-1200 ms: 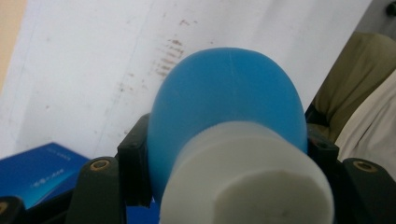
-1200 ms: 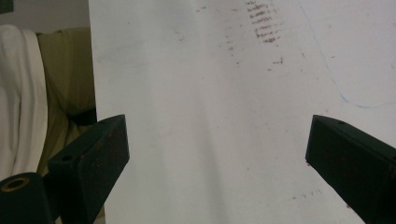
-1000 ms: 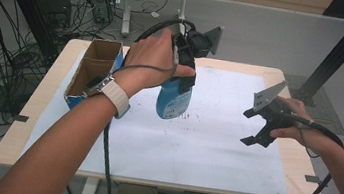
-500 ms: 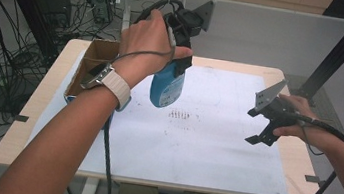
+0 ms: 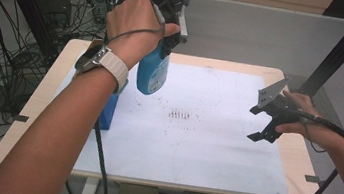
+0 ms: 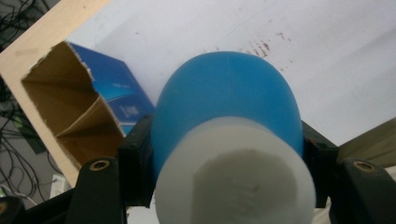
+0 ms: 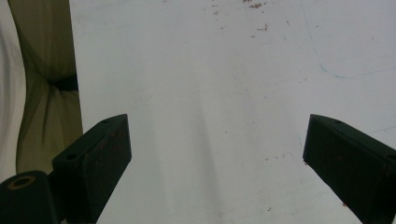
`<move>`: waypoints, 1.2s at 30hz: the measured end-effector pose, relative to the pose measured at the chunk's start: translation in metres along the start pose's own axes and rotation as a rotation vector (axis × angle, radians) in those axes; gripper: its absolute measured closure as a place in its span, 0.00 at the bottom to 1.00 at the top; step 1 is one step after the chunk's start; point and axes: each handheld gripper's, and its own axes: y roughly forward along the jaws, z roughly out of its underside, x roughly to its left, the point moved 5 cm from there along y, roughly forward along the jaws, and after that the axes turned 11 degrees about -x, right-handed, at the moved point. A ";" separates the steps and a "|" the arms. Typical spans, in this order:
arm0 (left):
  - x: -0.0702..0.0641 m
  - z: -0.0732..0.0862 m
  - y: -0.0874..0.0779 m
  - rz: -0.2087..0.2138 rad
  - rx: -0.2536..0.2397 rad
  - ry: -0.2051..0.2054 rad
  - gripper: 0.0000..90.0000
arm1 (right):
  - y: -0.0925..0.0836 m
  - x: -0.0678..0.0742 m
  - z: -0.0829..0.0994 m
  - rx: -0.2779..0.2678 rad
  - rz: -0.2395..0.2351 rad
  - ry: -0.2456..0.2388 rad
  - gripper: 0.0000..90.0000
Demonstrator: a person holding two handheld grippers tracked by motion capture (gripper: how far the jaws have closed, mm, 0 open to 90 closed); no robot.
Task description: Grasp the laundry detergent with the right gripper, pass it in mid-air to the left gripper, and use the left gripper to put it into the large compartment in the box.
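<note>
The left gripper (image 5: 166, 30) is clamped on a blue plastic bottle with a white cap end (image 5: 152, 74), its 2 black jaws pressing the bottle's sides just below the cap, as the left gripper view shows (image 6: 224, 140). In the high view the bottle hangs clear of the table, its long axis near upright with the rounded blue end pointing down and slightly toward the person, above the far left part of the white sheet covering the table (image 5: 213, 148).

The relation that matters for the next move is the one between bottle and open blue cardboard box with a brown inside (image 6: 79, 116). The box lies to the left of the bottle and lower, near the table's left edge; in the high view only a blue corner (image 5: 108, 111) shows below the left forearm. Its open mouth faces up toward the gripper camera, with a cardboard divider inside. If the bottle is meant for the box, the carry would likely go leftward and down, and the bottle's width looks close to a compartment's, so alignment could be tight.

The right gripper (image 5: 264, 124) hovers with jaws wide apart and nothing between them (image 7: 215, 154), well apart from the bottle at the right side. The sheet between the 2 hands offers open room, marked only by small reddish specks (image 5: 180, 114).
</note>
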 end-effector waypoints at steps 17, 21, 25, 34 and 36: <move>0.057 0.008 -0.012 -0.095 0.008 -0.231 0.41 | 0.007 -0.009 0.004 0.016 0.001 0.015 0.09; 0.072 0.013 -0.014 -0.107 0.022 -0.265 0.41 | 0.008 -0.012 0.006 0.021 0.003 0.019 0.09; 0.085 0.019 -0.016 -0.124 0.031 -0.301 0.41 | 0.009 -0.014 0.007 0.022 0.003 0.023 0.09; 0.109 0.028 -0.018 -0.151 0.034 -0.372 0.41 | 0.012 -0.017 0.008 0.022 -0.003 0.030 0.09; 0.112 0.030 -0.017 -0.158 0.037 -0.381 0.41 | 0.012 -0.017 0.007 0.023 0.000 0.032 0.09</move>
